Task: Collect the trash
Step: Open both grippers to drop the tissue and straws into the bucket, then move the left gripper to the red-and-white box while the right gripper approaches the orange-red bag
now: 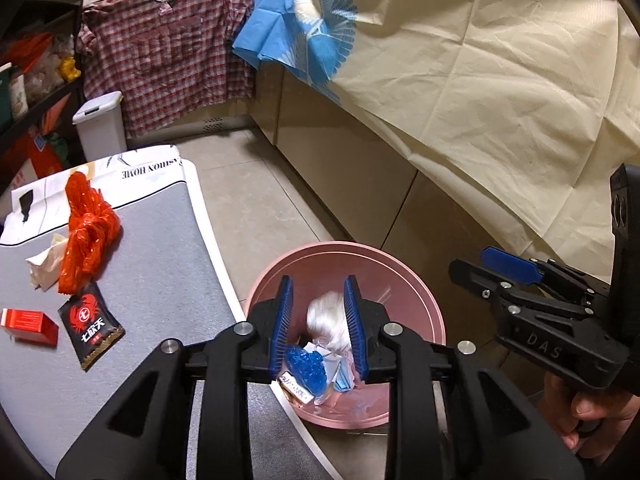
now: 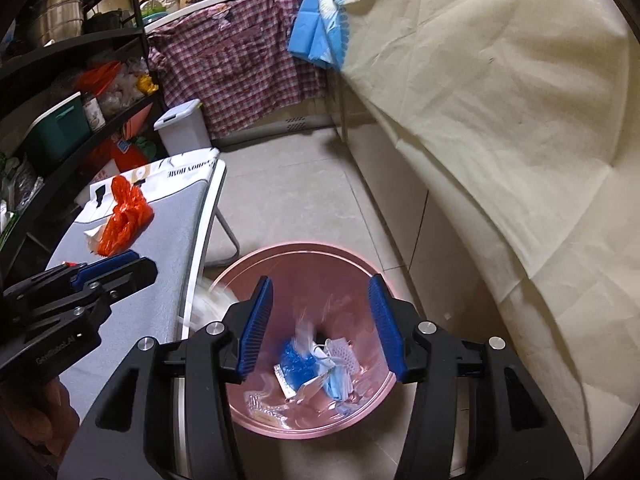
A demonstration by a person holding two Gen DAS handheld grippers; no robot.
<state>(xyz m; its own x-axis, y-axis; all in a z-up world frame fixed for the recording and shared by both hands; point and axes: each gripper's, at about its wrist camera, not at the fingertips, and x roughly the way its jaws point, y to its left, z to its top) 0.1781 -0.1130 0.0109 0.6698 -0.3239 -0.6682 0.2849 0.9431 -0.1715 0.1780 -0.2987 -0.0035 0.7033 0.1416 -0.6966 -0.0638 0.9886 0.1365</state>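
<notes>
A pink bin (image 1: 424, 292) stands on the floor beside a grey-topped table (image 1: 152, 264). It holds a blue wrapper (image 1: 306, 368), a blue face mask and other scraps. My left gripper (image 1: 318, 324) is open above the bin, with a blurred white wad (image 1: 326, 318) between its fingers, apart from both. My right gripper (image 2: 320, 328) is open and empty over the bin (image 2: 360, 260). A blurred white scrap (image 2: 304, 332) is in the air there. On the table lie an orange plastic bag (image 1: 86, 232), a crumpled tissue (image 1: 44, 264), a black sachet (image 1: 90, 330) and a red box (image 1: 30, 326).
A cream cloth (image 1: 500, 80) drapes over the counter at the right. A white lidded bin (image 1: 100, 124) stands at the back under a plaid shirt (image 1: 168, 56). A black shelf rack (image 2: 60, 92) is at the left. Tiled floor (image 1: 248, 200) lies between table and counter.
</notes>
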